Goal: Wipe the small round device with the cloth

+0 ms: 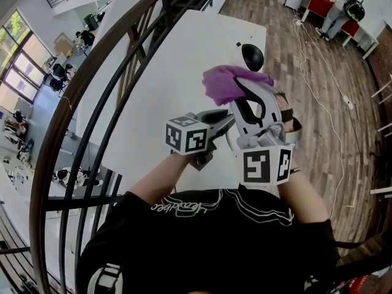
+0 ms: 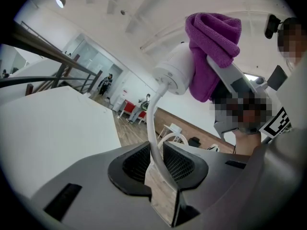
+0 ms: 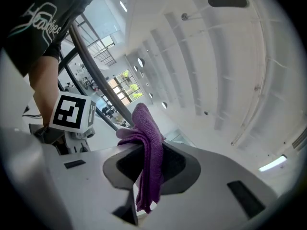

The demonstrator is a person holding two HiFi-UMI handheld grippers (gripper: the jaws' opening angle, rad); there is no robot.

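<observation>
The small round device (image 1: 251, 55), white with a black dome, shows just past the cloth above the white table (image 1: 184, 60). In the left gripper view the device's white body (image 2: 176, 73) hangs above the jaws on a thin white cable (image 2: 154, 128). My left gripper (image 2: 154, 162) is shut on that cable; in the head view it (image 1: 228, 120) reaches in from the left. My right gripper (image 3: 148, 169) is shut on a folded purple cloth (image 3: 149, 152). The cloth (image 2: 211, 37) lies against the device's side (image 1: 229, 83), and the right gripper (image 1: 237, 87) is partly under it.
A dark curved stair railing (image 1: 79, 103) runs along the table's left side. Wooden floor (image 1: 306, 90) with a white cord (image 1: 331, 84) lies to the right. A person stands at a red desk (image 1: 321, 3) far off. My own arms and dark shirt fill the bottom.
</observation>
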